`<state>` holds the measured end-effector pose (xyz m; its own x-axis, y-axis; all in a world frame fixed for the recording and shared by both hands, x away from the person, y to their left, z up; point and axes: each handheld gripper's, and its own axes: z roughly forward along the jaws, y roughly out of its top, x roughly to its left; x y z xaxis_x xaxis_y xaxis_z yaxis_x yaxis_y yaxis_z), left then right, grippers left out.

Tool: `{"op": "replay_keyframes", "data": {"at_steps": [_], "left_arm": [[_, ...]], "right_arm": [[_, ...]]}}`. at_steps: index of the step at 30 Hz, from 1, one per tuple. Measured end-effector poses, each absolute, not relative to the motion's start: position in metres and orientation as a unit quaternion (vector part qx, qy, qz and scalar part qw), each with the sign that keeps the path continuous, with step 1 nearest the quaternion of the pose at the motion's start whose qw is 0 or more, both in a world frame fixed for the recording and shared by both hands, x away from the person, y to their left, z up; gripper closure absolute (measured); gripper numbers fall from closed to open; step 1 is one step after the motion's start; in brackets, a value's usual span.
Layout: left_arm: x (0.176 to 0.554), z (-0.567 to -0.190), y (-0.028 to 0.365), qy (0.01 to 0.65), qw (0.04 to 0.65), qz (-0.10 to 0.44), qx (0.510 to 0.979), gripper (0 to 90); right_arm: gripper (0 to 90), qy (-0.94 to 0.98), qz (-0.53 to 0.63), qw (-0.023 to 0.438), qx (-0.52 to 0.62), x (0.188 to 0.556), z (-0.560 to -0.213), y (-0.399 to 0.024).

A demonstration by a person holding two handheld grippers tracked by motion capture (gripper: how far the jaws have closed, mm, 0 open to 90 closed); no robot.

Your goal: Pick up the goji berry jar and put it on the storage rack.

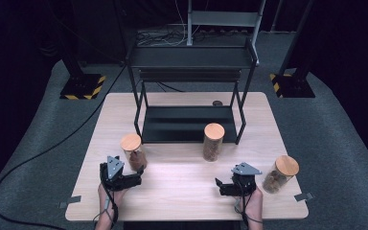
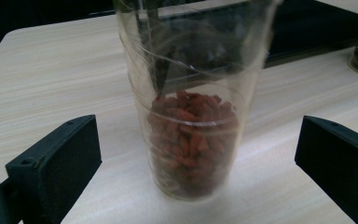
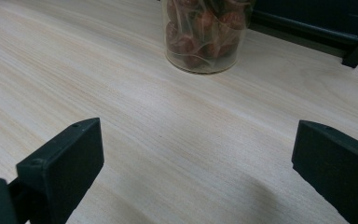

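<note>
Three glass jars with wooden lids stand on the table. The left jar [image 1: 133, 152] holds small red dried berries; in the left gripper view this jar [image 2: 193, 140] stands close ahead, in line with the gap of the wide jaws and untouched. My left gripper [image 1: 138, 175] [image 2: 198, 135] is open. The middle jar [image 1: 213, 142] stands in front of the rack; the right gripper view shows its base [image 3: 204, 37], filled with round reddish-brown pieces, some way ahead. My right gripper [image 1: 219, 187] [image 3: 196, 140] is open over bare wood. The right jar [image 1: 280, 173] stands just right of that hand.
A black two-level metal rack [image 1: 189, 124] stands at the back middle of the light wooden table [image 1: 182, 201]. Its lower shelf [image 3: 317, 18] lies behind the middle jar. Tape tabs mark the front corners [image 1: 74, 199]. A cable [image 1: 38, 153] trails off to the left.
</note>
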<state>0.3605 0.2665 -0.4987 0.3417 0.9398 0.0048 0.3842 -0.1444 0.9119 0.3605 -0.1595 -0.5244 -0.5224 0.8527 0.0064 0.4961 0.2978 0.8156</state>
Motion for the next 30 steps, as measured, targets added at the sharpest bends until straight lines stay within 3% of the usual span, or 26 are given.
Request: {"op": "replay_keyframes", "data": {"at_steps": [30], "left_arm": [[0.391,-0.510,0.258,0.465,0.469,0.310,0.684,0.0]], "right_arm": [[0.6,0.781,0.389,0.227,0.432,0.361,-0.525,-0.157]]}}
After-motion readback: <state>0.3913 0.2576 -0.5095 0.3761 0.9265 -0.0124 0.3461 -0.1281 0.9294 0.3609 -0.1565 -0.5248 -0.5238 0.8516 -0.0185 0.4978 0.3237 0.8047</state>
